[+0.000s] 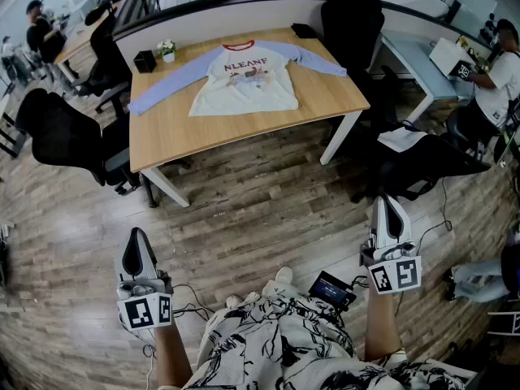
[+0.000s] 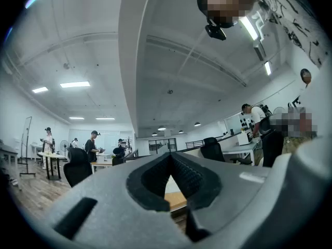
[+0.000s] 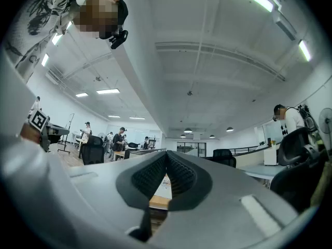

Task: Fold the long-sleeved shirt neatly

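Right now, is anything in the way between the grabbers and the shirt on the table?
Nothing visible. Between the left gripper and right gripper, both shut and empty, and the shirt lie only open floor and bare table. The office chairs stand off to either side.

The grey left tongs (image 2: 170,160) with black ribbed pads (image 2: 189,178) are closed tip to tip, with nothing between them. Through the gap below the tips shows a strip of light wooden surface (image 2: 176,201). A black office chair (image 2: 78,171) stands at the far left.
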A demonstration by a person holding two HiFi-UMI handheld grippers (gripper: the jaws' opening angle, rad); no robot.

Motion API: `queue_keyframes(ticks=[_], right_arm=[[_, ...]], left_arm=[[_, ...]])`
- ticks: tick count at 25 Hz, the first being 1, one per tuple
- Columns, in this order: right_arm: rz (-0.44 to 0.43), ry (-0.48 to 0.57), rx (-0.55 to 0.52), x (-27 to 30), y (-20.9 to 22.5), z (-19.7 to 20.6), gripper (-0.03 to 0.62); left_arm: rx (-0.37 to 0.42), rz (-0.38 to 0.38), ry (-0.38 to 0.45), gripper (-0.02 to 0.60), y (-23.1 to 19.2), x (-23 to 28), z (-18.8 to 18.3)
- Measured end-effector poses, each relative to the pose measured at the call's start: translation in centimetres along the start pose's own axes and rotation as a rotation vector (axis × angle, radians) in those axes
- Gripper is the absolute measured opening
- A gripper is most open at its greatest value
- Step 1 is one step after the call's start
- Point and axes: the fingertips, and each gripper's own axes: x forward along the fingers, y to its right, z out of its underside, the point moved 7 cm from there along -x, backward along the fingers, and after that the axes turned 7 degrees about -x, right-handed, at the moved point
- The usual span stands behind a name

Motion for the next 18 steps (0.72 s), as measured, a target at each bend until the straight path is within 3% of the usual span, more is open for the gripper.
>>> queue_keyframes(ticks=[11, 18], right_arm=[[-0.023, -0.011, 0.020, 0.8, -0.5, 0.2, -0.008], [-0.050, 0.027, 0.094, 1.3, -1.1, 0.6, -0.008]], left_arm=[[-0.013, 0.015, -0.002, -0.002, 0.5, 0.0, 0.1], [-0.030, 0.027, -0.008, -0.002, 0.9, 0.5, 0.3]])
